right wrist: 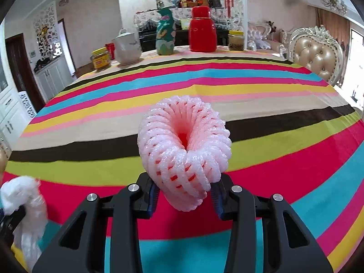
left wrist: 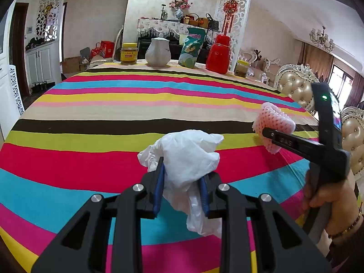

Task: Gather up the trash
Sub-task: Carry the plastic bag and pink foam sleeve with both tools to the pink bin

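Trash, two pieces we count: white crumpled plastic bag (left wrist: 188, 159) and pink foam net (right wrist: 184, 150), both lifted over near part of striped surface (left wrist: 113, 104). Left gripper (left wrist: 182, 188) tilts down, its fingers nearly closed, pinching bag. Right gripper (right wrist: 184, 193) tilts down too, fingers clamped on net. Left view alone shows person's hand (left wrist: 329, 195) gripping right tool's handle. Far edge we see five containers: two jars, white teapot (left wrist: 158, 51), green snack bag (left wrist: 192, 47), red flask (right wrist: 202, 31).
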The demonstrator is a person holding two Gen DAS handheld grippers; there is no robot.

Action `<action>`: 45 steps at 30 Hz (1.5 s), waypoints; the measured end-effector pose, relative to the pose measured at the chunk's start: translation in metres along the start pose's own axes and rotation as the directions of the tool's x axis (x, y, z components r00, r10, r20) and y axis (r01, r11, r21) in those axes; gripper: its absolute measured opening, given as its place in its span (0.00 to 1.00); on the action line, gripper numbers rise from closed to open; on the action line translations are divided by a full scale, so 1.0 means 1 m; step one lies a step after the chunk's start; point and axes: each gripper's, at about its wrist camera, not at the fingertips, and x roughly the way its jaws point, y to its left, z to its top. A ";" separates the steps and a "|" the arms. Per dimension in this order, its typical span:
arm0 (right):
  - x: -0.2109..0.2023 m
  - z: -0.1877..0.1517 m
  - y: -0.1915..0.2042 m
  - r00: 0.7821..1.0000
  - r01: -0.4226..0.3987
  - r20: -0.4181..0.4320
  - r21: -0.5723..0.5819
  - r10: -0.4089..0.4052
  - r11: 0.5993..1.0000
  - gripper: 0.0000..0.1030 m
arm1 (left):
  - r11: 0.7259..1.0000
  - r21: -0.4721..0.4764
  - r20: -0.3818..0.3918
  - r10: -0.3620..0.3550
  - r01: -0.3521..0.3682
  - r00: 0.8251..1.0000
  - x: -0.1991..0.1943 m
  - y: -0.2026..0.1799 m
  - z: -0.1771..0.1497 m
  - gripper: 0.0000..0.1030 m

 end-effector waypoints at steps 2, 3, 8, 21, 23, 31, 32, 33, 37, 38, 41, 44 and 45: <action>-0.013 -0.006 0.001 1.000 -0.018 0.014 -0.006 0.018 1.000 0.38 | 1.000 -0.007 -0.003 -0.003 0.003 1.000 0.001 0.002 0.000 0.25; -0.018 -0.008 0.001 0.999 -0.026 0.020 -0.004 0.026 1.000 0.38 | 1.000 -0.009 -0.004 -0.003 0.003 1.000 0.001 0.002 0.000 0.25; -0.053 -0.022 0.006 0.997 -0.065 0.042 -0.011 0.065 0.998 0.38 | 1.000 -0.003 -0.002 -0.002 0.002 1.000 0.001 0.001 0.001 0.25; -0.148 -0.077 -0.010 0.992 -0.068 0.107 -0.027 0.070 0.997 0.38 | 0.992 0.096 0.016 -0.085 0.083 0.996 -0.023 -0.035 -0.004 0.25; -0.164 -0.085 -0.018 0.991 -0.058 0.120 -0.025 0.061 0.998 0.38 | 0.987 0.129 0.018 -0.099 0.096 0.995 -0.033 -0.046 -0.009 0.26; -0.221 -0.121 -0.047 0.985 -0.021 0.171 -0.017 0.024 1.000 0.38 | 0.958 0.231 0.021 -0.181 0.171 0.983 -0.087 -0.094 -0.042 0.26; -0.228 -0.126 -0.049 0.984 -0.020 0.178 -0.019 0.023 1.000 0.38 | 0.954 0.242 0.026 -0.188 0.177 0.982 -0.092 -0.099 -0.046 0.26; -0.236 -0.131 -0.051 0.982 -0.016 0.190 -0.022 0.019 1.000 0.38 | 0.949 0.255 0.034 -0.203 0.188 0.979 -0.101 -0.105 -0.051 0.26; -0.271 -0.153 -0.065 0.973 -0.002 0.231 -0.017 0.006 1.000 0.38 | 0.932 0.290 0.067 -0.247 0.218 0.967 -0.131 -0.128 -0.064 0.26; -0.279 -0.158 -0.069 0.971 0.005 0.240 -0.015 -0.001 1.000 0.38 | 0.928 0.297 0.072 -0.256 0.224 0.964 -0.136 -0.133 -0.067 0.26; -0.301 -0.175 -0.083 0.964 0.024 0.265 -0.010 -0.020 1.000 0.38 | 0.911 0.328 0.078 -0.291 0.251 0.954 -0.151 -0.152 -0.077 0.26; -0.319 -0.193 -0.100 0.957 0.047 0.284 0.011 -0.048 0.999 0.39 | 0.885 0.372 0.063 -0.326 0.281 0.943 -0.158 -0.175 -0.089 0.26; -0.325 -0.201 -0.108 0.957 0.053 0.286 0.024 -0.058 0.998 0.39 | 0.875 0.384 0.054 -0.341 0.295 0.939 -0.160 -0.184 -0.095 0.26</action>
